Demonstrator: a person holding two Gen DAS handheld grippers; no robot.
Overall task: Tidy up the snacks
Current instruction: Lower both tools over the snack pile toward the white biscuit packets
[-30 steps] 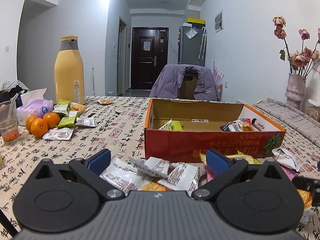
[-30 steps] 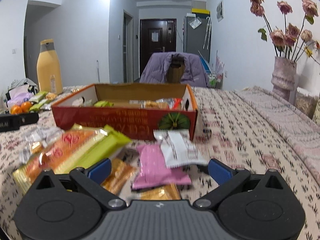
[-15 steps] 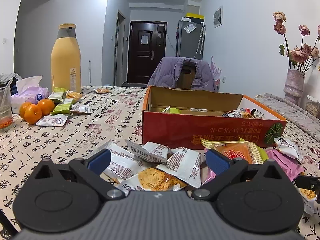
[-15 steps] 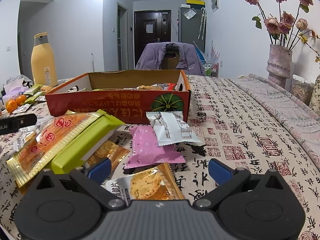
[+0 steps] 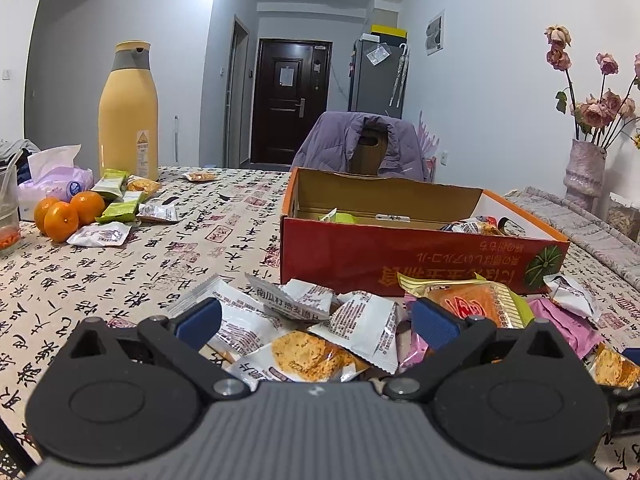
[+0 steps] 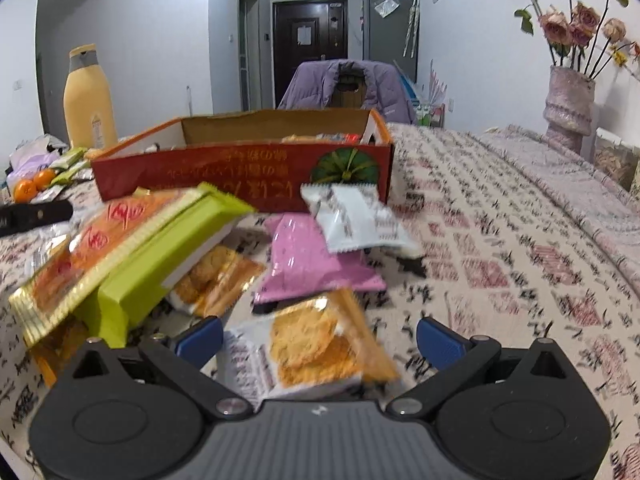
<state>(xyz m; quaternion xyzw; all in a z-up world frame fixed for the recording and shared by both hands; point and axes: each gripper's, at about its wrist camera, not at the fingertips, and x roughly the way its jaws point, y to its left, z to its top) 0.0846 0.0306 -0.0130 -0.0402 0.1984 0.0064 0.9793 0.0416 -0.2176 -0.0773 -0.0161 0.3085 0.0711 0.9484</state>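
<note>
We have drawn both claws back and down over the loose snacks in front of the red box (image 5: 420, 256) within the last second. Our left claw (image 5: 316, 322) hangs wide open and empty above a cracker packet (image 5: 308, 356); our right claw (image 6: 318, 334), equally wide and empty, now frames another cracker packet (image 6: 316, 348) on the tablecloth (image 6: 500, 240). Pickups look imminent; the box holds only a few snacks

Both your wrist cams sit low over the table, facing the red box (image 5: 420, 258) (image 6: 240, 168): left from its front-left, right from its front-right, both near. Shared: box, snack pile in front.
</note>
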